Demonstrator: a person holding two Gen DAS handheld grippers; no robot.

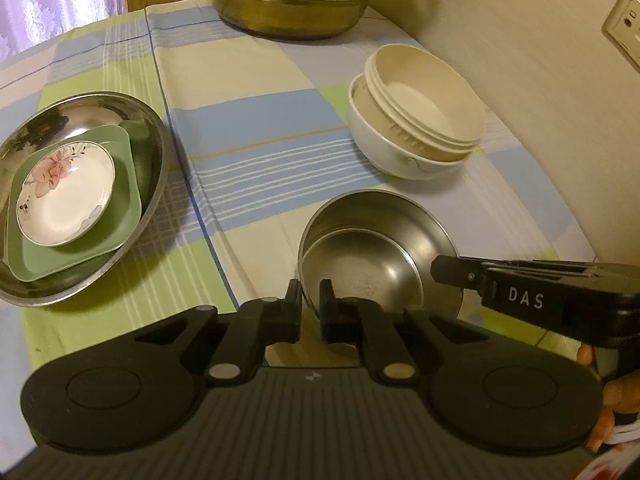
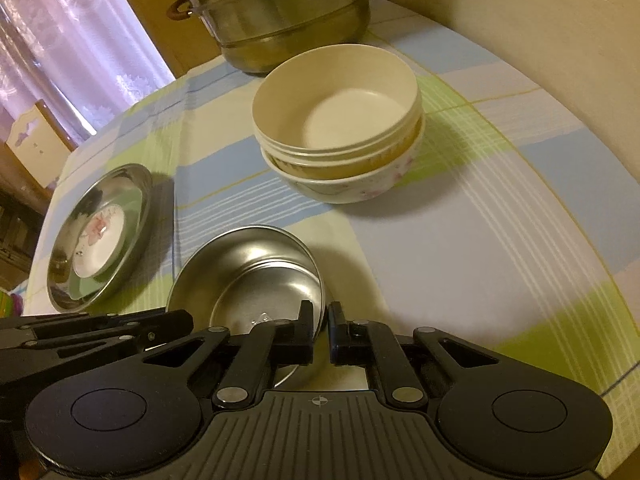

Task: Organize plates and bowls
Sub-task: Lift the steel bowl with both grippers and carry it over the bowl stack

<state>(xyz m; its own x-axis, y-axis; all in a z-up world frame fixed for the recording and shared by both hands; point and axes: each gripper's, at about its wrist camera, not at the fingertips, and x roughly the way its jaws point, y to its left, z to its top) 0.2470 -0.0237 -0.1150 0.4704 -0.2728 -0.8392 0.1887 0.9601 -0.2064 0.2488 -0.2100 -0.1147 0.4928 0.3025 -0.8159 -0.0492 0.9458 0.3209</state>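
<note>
A small steel bowl (image 1: 376,248) (image 2: 256,276) is tilted on the checked cloth. My left gripper (image 1: 310,300) is shut on its near-left rim. My right gripper (image 2: 321,320) is shut on its right rim and shows from the side in the left wrist view (image 1: 452,270). A stack of cream bowls inside a white flowered bowl (image 1: 416,120) (image 2: 340,128) stands further back. At the left a large steel plate (image 1: 152,128) (image 2: 60,240) holds a green square plate (image 1: 120,224) with a small flowered saucer (image 1: 66,196) on top.
A big steel steamer pot (image 1: 292,0) (image 2: 280,12) stands at the back of the table. A wall with a socket (image 1: 624,28) runs along the right. The table edge drops off at the left near a curtain (image 2: 80,40).
</note>
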